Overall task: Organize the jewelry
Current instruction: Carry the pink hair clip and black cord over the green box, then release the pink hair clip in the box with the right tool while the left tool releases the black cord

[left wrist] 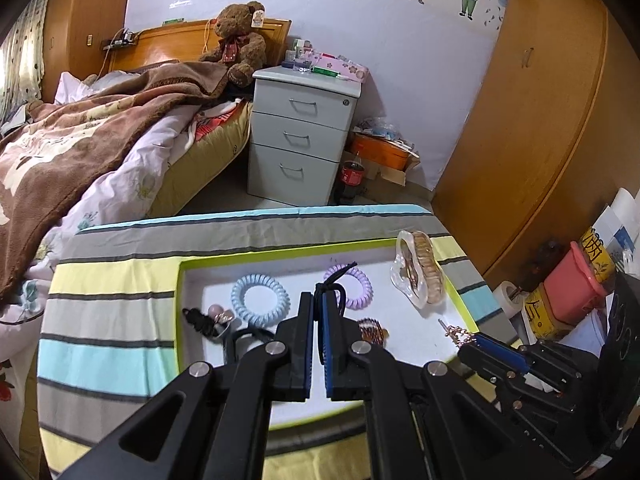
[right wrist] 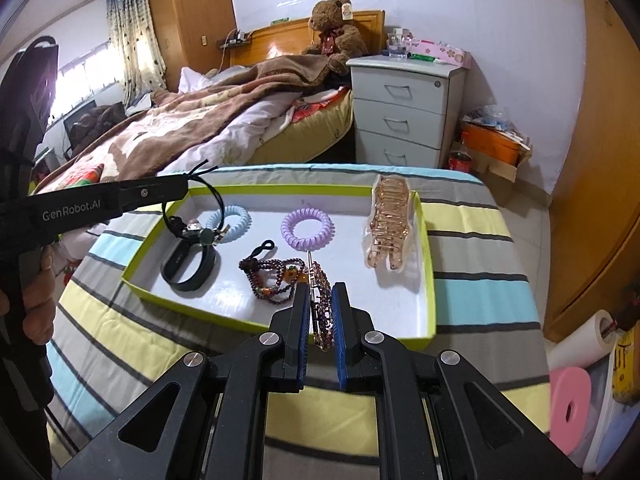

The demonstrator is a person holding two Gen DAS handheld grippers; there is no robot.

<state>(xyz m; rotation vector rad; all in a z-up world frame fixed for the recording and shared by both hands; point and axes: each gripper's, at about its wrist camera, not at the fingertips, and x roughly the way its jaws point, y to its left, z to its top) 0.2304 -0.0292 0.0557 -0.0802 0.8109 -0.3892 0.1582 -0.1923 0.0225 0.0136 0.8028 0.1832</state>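
A white tray with a green rim (right wrist: 430, 248) lies on the striped table; it also shows in the left wrist view (left wrist: 188, 268). My left gripper (left wrist: 320, 300) is shut on a black cord bracelet (left wrist: 338, 280), held above the tray's left side; its charms (right wrist: 196, 232) hang down in the right wrist view. My right gripper (right wrist: 321, 292) is shut on a purple rhinestone hair clip (right wrist: 322, 308) at the tray's near edge. In the tray lie a blue coil tie (right wrist: 236, 218), a purple coil tie (right wrist: 306, 229), a black band (right wrist: 188, 268), a dark bead bracelet (right wrist: 272, 276) and a gold claw clip (right wrist: 390, 224).
A bed (right wrist: 200, 120) with a brown blanket stands behind the table, with a grey drawer unit (right wrist: 404, 108) and an orange box (right wrist: 492, 144) beside it. A wooden wardrobe (right wrist: 600, 160) is on the right. Tape rolls and boxes (right wrist: 576, 400) sit at the right of the table.
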